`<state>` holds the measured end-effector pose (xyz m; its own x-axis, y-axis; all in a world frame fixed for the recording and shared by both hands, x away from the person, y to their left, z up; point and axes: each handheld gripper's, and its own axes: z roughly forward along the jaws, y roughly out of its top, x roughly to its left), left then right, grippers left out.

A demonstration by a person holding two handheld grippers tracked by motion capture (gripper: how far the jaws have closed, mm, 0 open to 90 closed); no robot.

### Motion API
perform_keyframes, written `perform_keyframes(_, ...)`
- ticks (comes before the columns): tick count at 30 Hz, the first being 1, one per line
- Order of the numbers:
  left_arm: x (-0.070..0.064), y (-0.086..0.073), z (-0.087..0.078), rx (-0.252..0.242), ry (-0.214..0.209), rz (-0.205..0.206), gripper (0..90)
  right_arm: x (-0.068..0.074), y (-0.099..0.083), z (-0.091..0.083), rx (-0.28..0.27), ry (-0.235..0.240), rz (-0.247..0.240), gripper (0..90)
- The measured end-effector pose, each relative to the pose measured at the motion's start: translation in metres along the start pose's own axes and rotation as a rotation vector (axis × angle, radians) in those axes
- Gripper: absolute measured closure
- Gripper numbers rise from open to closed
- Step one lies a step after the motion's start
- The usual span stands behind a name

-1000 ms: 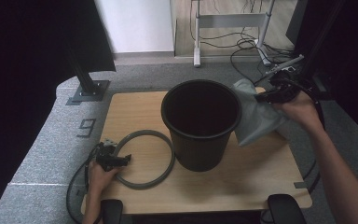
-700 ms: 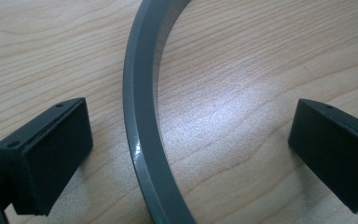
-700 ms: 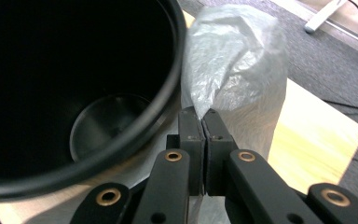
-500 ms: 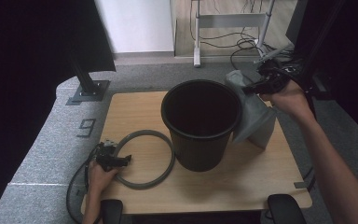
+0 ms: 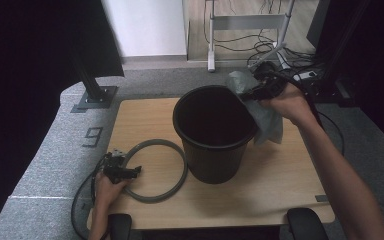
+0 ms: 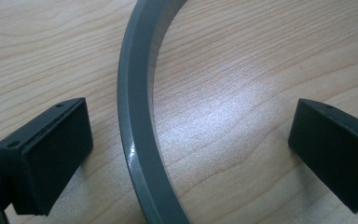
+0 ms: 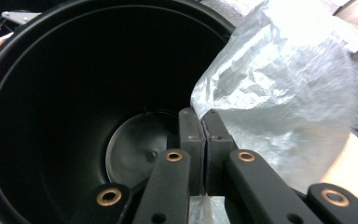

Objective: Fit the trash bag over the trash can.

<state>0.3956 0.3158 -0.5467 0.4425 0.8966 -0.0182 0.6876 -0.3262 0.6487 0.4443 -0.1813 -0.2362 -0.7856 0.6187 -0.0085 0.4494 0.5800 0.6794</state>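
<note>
Black and deep, the bucket (image 5: 215, 132) stands upright in the middle of my wooden table (image 5: 280, 175), a bit toward the far edge. My right tongs (image 5: 256, 91) are up above the bucket's far right rim. Their jaws are pressed tight together on the thin, crinkly grey bag (image 5: 266, 114). In the right gripper view I can see the bag (image 7: 284, 93) pinched in the tongs (image 7: 204, 122), puffing out to one side, and I can look right down to the round bottom of the bucket (image 7: 74, 121). In the high view the bag hangs down outside the bucket, on the side near the right edge of the table, and it touches the bucket's rim. My left tongs (image 5: 125, 171) are low down near the front left corner of the table. Their jaws are wide apart and hold nothing. The grey ring (image 5: 156, 170) lies flat on the table just beside the bucket, on its left. In the left gripper view a bit of the ring (image 6: 137, 121) curves between the two black jaws of the tongs (image 6: 189, 154), closer to one jaw, and I can't tell if it touches that one.
</note>
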Motion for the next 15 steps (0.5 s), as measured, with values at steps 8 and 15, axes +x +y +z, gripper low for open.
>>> perform_keyframes(8, 0.000, 0.000, 0.000, 0.000, -0.002, 0.002, 0.0, 0.015, 0.015, 0.025, 0.025, 0.045, -0.034, 87.3)
perform_keyframes(15, 0.000, 0.000, 0.000, 0.000, -0.003, 0.003, 0.0, 0.029, 0.028, 0.048, 0.049, 0.081, -0.068, 87.2)
